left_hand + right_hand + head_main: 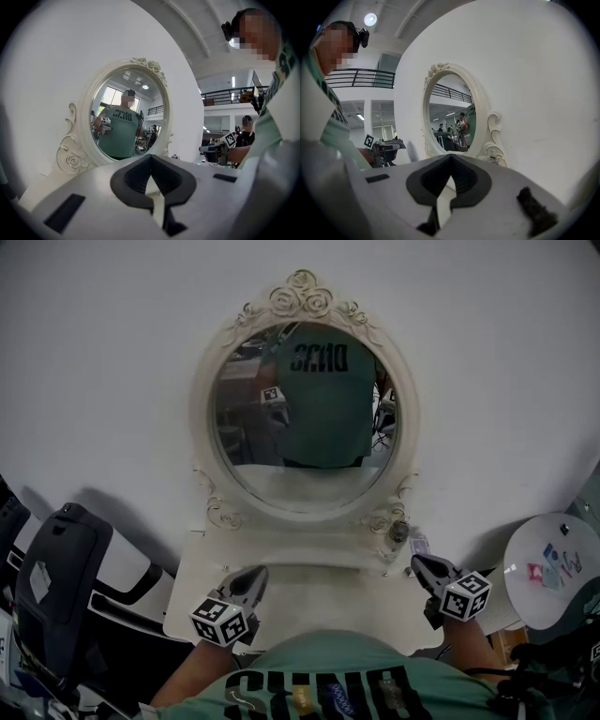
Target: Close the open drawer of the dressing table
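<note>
Tabletop [319, 594] white beneath oval mirror [305, 418], white wall [112, 352]; left gripper [251, 579], right gripper [419, 565] clenched empty.

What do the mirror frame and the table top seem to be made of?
Mirror frame: likely painted wood or moulded resin, matt cream; carved scrolls and roses show. Table top: probably painted wood, same cream, smooth and flat; no grain visible, so uncertain.

A black office chair [58, 582] stands off to the left, and a round white side table [521, 563] bearing colourful cards [560, 563] sits at the right.
</note>
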Available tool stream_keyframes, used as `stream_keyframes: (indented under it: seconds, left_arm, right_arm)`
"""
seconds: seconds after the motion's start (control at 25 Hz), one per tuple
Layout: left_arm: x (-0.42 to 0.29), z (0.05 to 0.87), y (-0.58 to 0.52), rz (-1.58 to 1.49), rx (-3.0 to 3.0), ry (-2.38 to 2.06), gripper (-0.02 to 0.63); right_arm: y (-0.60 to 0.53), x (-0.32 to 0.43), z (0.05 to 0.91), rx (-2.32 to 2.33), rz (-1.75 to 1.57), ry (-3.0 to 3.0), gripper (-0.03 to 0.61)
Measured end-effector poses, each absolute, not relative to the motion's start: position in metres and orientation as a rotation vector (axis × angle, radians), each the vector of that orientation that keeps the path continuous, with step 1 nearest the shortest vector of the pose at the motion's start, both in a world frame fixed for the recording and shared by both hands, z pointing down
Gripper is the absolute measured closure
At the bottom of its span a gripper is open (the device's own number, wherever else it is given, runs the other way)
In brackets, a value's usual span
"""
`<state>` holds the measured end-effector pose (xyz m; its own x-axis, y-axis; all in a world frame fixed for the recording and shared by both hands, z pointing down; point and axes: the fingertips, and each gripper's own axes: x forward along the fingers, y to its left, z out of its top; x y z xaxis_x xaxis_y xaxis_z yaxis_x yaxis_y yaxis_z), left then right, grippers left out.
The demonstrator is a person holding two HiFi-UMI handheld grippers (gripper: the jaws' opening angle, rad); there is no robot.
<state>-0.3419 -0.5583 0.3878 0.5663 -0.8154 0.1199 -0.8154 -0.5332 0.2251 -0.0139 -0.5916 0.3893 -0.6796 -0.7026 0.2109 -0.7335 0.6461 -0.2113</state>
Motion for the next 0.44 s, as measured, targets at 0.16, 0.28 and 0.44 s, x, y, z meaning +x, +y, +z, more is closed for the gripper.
stream_keyframes:
  seconds: [0.16, 0.28, 0.44]
  left_arm:
    - [-0.3396, 0.3871, -0.5579, -0.012, 2.540, -1.370, 0.604]
    - [-0.3385, 0.3906, -0.5575, -0.020, 2.523, -1.378, 0.604]
    - [-0.3373, 0.3959, -0.5571, -0.027, 2.501, -1.384, 0.604]
  right_arm:
    - [-0.5950, -0.0133, 0.3903, 1.179, 0.419, -2.753, 0.568]
    - [-0.5980, -0.0137, 0.3902, 1.163, 0.418, -2.758, 0.568]
    - [-0.6003, -0.0134, 0.3913, 1.150, 0.417, -2.761, 0.568]
